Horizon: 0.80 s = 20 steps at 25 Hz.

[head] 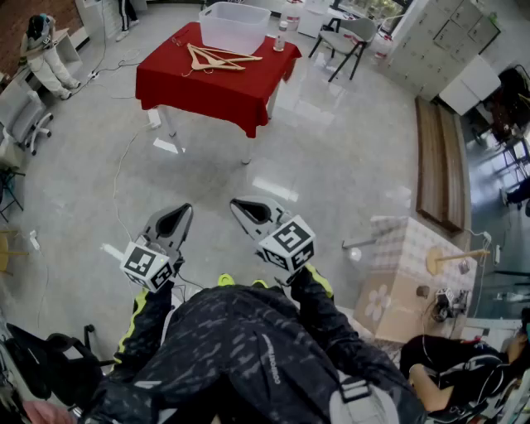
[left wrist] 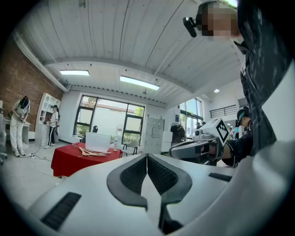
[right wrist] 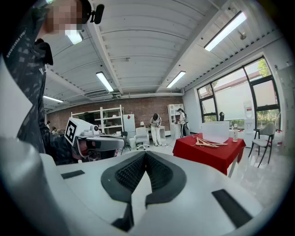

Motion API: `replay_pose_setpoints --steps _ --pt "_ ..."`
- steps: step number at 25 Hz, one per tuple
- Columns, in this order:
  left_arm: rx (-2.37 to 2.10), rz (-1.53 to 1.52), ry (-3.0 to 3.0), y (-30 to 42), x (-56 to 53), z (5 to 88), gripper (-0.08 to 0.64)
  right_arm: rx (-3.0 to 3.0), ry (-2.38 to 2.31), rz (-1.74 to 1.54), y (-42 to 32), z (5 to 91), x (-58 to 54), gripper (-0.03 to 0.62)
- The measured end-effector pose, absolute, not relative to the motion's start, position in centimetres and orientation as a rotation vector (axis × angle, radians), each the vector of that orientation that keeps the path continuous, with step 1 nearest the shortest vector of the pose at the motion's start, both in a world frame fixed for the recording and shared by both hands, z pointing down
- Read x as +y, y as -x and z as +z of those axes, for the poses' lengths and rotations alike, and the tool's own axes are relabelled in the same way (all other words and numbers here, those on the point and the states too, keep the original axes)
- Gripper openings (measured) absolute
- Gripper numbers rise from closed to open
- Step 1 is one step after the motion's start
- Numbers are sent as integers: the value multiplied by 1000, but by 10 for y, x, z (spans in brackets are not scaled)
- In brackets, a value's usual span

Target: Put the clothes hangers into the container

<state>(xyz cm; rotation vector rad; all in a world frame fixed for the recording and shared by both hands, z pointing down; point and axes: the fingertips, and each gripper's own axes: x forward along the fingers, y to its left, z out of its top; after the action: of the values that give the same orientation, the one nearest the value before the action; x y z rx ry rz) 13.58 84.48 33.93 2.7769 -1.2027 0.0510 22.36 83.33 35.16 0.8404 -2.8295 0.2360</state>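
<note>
Across the room, well apart from the person, stands the red-draped worktop [head: 207,91]. It carries all the task's things, so I'd judge the walk over isn't done yet. At its far edge sits the clear plastic container [head: 234,25], open-topped and empty as far as can be seen, prob. set there so hangers can drop straight in. The wooden clothes hangers [head: 217,60] lie in a loose overlapping heap on the cloth just beside it, on the near side; none are inside yet. The left tongs [left wrist: 147,157] and right tongs [right wrist: 145,155] are held side by side in front of the person's waist, pointing toward the worktop. Both have jaws pressed together w/ nothing between them, which reads as a carrying pose, no reach under way. A small bottle [head: 281,37] stands just right of the container; label not legible. Writing: only black-and-white square marker patterns on each cube [head: 286,242]; print on the dark sleeve is too small to read.
</note>
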Motion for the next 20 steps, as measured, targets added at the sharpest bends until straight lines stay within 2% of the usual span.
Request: replay_pose_setpoints --steps 20 --pt "-1177 14 -2760 -135 850 341 12 -2794 -843 261 -217 360 841 15"
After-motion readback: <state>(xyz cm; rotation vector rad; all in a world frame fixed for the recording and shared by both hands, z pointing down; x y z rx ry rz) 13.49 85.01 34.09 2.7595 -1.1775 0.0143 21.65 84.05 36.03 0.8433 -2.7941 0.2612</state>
